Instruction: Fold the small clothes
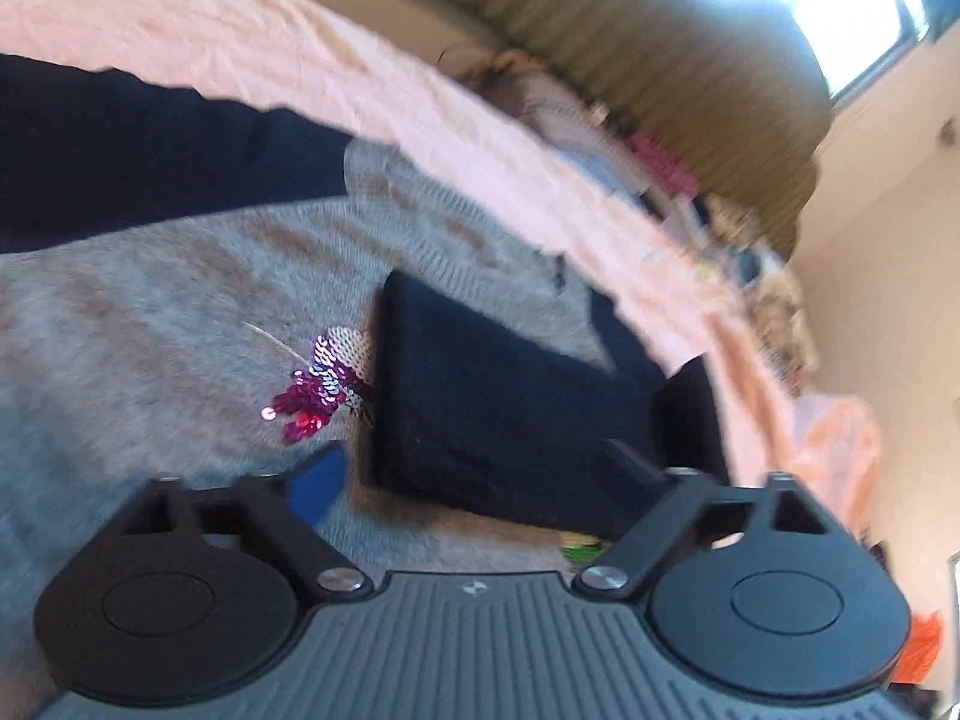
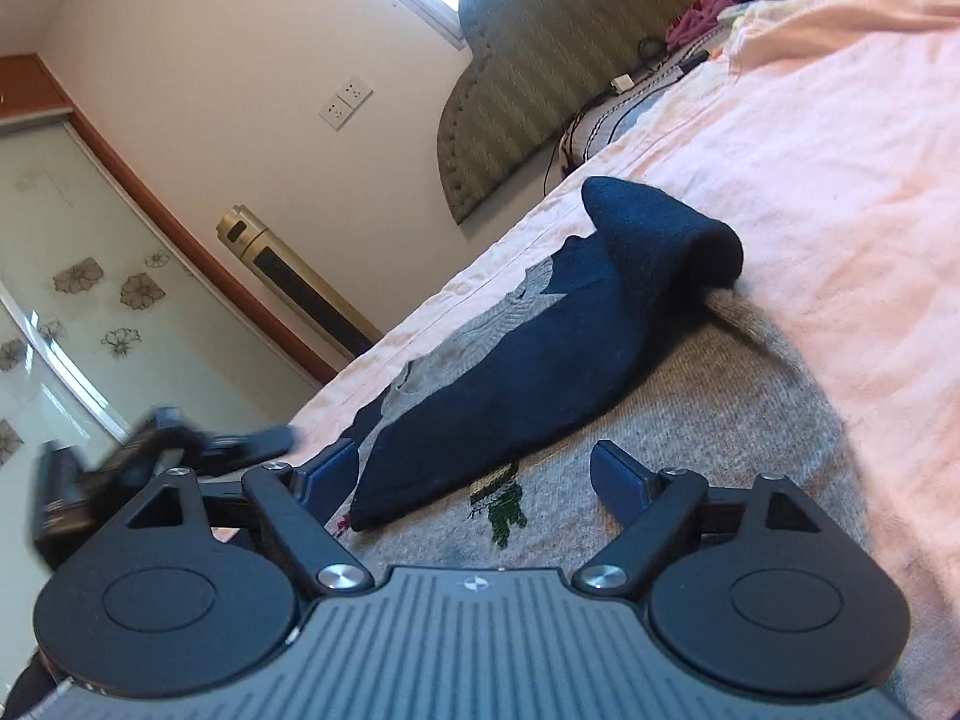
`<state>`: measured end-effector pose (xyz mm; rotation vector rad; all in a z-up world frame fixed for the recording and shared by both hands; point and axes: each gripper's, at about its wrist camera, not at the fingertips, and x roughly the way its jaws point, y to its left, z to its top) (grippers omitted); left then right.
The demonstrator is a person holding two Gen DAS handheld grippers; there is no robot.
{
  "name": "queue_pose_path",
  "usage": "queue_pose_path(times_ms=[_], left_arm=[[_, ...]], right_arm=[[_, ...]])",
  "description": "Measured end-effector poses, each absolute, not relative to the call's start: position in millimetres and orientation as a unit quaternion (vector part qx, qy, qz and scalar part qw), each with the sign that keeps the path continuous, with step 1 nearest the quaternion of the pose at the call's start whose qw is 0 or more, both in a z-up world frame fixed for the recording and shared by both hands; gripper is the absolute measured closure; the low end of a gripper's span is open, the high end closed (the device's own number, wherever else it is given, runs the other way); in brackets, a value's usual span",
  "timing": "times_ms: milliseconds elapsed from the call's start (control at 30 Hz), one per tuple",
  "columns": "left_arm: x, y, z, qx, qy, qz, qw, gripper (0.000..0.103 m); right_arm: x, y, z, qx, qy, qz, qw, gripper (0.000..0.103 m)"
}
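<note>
While my left tongs (image 1: 474, 480) tilt low over the grey sweater (image 1: 150, 330) on the pink bed sheet (image 1: 240, 30), I see them spread, a folded navy sleeve (image 1: 498, 408) lying between the fingers without a pinch. My right tongs (image 2: 474, 474) hover just as low, also spread, over the hem. One sweater, two navy sleeves, one sequin patch (image 1: 324, 378).
</note>
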<state>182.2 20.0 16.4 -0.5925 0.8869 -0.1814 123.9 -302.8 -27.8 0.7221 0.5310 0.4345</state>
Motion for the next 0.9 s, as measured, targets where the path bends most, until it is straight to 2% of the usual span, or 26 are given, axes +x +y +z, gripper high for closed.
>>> queue_pose_path(times_ms=[67,100,167,367,500,600,700,733,767,833,900], left_arm=[[188.2,3.1,15.7,-0.223,0.409,-0.06,0.883,0.081],[192.1,-3.9,14.7,-0.2,0.418,-0.06,0.884,0.091],[191.8,-6.7,16.1,-0.193,0.413,-0.051,0.888,0.096],[167.7,19.3,56.7,-0.133,0.336,0.016,0.932,0.097],[162.7,35.5,35.8,-0.054,0.361,0.046,0.93,0.096],[152.9,40.1,29.9,-0.039,0.366,0.046,0.929,0.09],[125.4,41.4,48.9,-0.05,0.284,0.06,0.956,0.083],[117.9,40.1,54.4,-0.051,0.251,0.052,0.965,0.069],[114.5,36.3,59.5,-0.051,0.222,0.031,0.973,0.038],[124.8,24.3,61.4,-0.045,0.215,0.0,0.976,0.005],[148.9,16.4,51.5,-0.05,0.257,-0.023,0.965,0.006]], right_arm=[[124.9,-305.2,-30.1,0.356,0.256,0.209,0.874,0.018],[124.9,-305.4,-30.6,0.357,0.257,0.209,0.874,0.018],[124.3,-304.1,-30.2,0.352,0.258,0.211,0.875,0.017],[122.7,-302.3,-28.8,0.345,0.26,0.216,0.876,0.014],[123.0,-299.7,-27.9,0.338,0.261,0.216,0.878,0.012],[122.0,-299.1,-26.2,0.335,0.262,0.214,0.88,0.012],[120.6,-301.3,-4.2,0.323,0.242,0.211,0.89,0.012],[125.2,-302.3,7.2,0.317,0.23,0.217,0.894,0.011],[132.7,-301.1,18.7,0.307,0.222,0.221,0.899,0.008],[162.2,-292.9,39.2,0.264,0.217,0.219,0.914,0.001],[209.1,-279.0,42.5,0.214,0.255,0.209,0.92,0.0]])
